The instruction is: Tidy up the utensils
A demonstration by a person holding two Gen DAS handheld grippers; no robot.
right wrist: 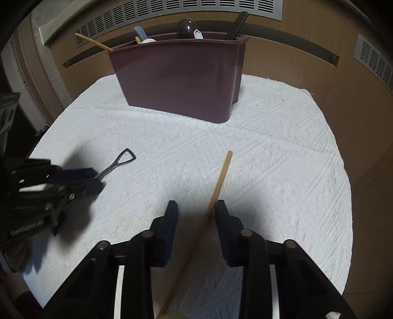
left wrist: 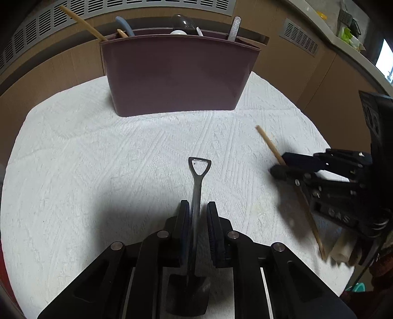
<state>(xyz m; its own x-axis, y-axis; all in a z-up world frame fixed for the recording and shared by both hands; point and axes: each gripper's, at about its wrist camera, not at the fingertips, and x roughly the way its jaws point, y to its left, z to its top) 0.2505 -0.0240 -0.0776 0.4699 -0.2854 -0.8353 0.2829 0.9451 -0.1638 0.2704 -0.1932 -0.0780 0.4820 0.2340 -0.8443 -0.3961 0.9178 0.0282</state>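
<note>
Partly done, by the look of it. At the far side of the tabletop, on a white textured cloth, a maroon utensil holder, upright and already stocked: a wooden stick leaning out at its left end, a blue handle, a dark ladle, a white spoon and a metal handle at its right end. Left to put away, as far as can be seen, only two pieces, both lying near, well apart from the holder. First, a small metal shovel-shaped spoon, handle pointing far, bowl tucked under the left gripper; jaws drawn in narrow about the handle, left pad against it, a sliver of gap showing at the right pad, so no telling whether the grip is firm. Second, a long wooden utensil to the right, running between the fingers of the right gripper; jaws standing well apart, shaft close by the right pad and clear of the left one, hence straddled but not clamped. Remaining, then: closing on each piece, lifting, carrying to the far side and dropping into a compartment. Nothing else loose on the cloth in either view.
</note>
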